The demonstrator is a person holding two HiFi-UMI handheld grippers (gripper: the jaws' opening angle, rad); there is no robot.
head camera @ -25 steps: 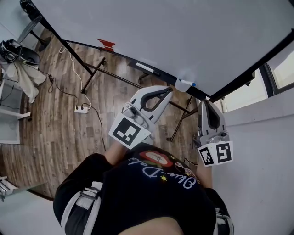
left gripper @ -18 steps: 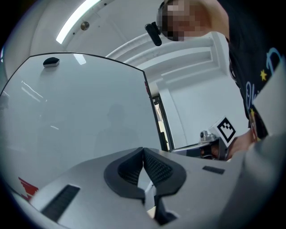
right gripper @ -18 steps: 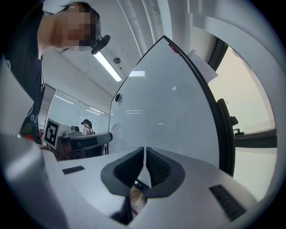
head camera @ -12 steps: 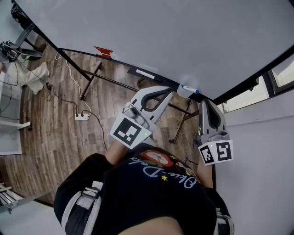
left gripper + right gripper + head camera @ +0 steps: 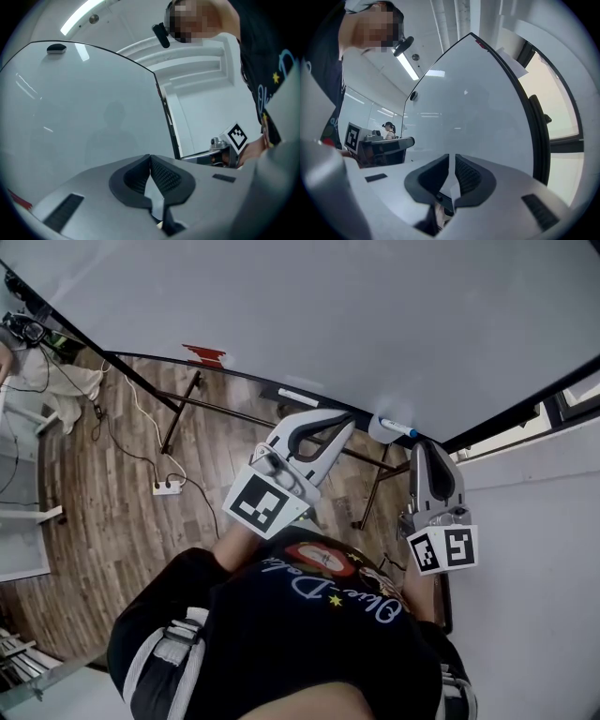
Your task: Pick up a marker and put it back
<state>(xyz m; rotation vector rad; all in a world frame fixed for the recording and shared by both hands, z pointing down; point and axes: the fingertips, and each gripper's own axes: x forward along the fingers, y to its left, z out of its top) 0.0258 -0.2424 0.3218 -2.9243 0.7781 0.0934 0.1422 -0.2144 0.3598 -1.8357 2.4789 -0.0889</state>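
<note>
reaching out level from the person's dark shirt [image 5: 281, 634], both tongs point at the whiteboard [image 5: 328, 315]. the white holder [image 5: 378, 427] on its lower edge is the landmark here.

the left tongs [image 5: 349, 418] end just left of the holder. they are clenched tip to tip, with nothing between them.

the right tongs [image 5: 425, 446] end just right of the holder and a little nearer the person. their jaws have just been opening and stand a narrow slit apart. only the board shows through the gap, so they grasp nothing.

the marker [image 5: 401, 430] rests in the holder, untouched. its long axis runs along the board's lower edge, and its blue end sticks out to the holder's right, toward the right tongs.

by my judgement the right hand is the nearer to that free end, so the pick falls to it. the marker lies slightly ahead and to the left of its tip. the jaws look too narrow for the barrel, and they would need to close across the long axis, not along it.

beyond the holder the board rises bare.
</note>
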